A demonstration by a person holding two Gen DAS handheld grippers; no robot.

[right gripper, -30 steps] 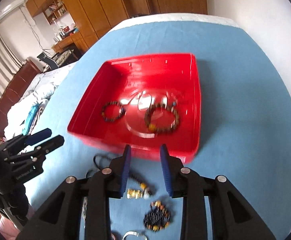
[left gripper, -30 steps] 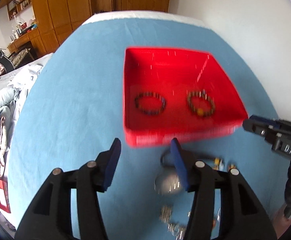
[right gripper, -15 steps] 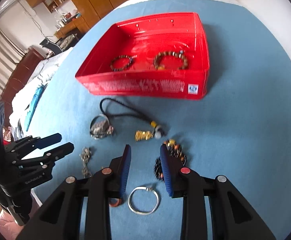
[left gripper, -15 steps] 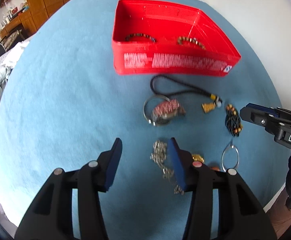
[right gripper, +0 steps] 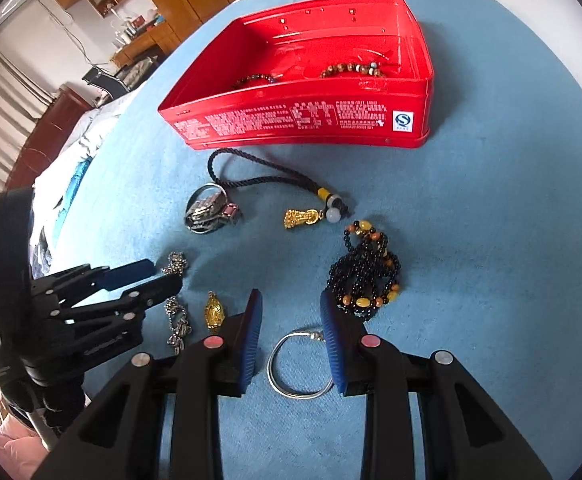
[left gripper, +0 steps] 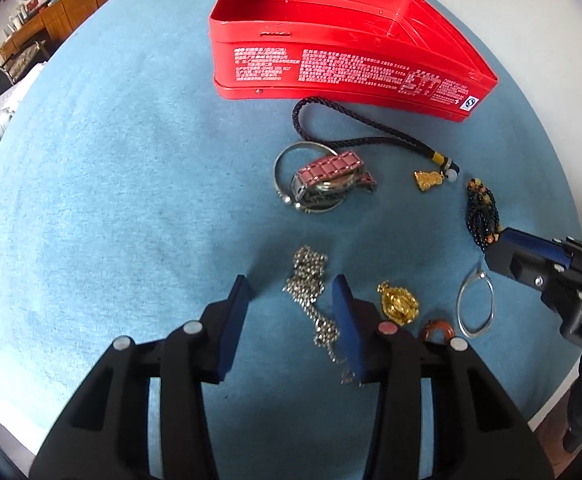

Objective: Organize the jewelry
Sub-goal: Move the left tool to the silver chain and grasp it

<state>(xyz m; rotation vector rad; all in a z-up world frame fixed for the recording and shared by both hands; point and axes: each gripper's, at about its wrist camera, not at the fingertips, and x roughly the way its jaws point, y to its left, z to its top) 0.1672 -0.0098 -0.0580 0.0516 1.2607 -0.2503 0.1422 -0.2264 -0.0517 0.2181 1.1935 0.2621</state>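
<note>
Basically both empty and spread: left gripper (left gripper: 293,294) straddles the silver chain (left gripper: 309,280), right gripper (right gripper: 291,300) the silver bangle (right gripper: 297,364), on the desk (right gripper: 491,240) before the red tin (right gripper: 299,120), so pinch chain mid-bunch

red tin (right gripper: 303,120): upright, two bead bracelets inside | silver chain (left gripper: 311,284), bangle (right gripper: 297,364): on cloth

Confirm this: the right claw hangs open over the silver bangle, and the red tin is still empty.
Not empty. The right wrist view shows two bead bracelets inside the red tin. The rest holds: the right claw is open over the silver bangle.
</note>
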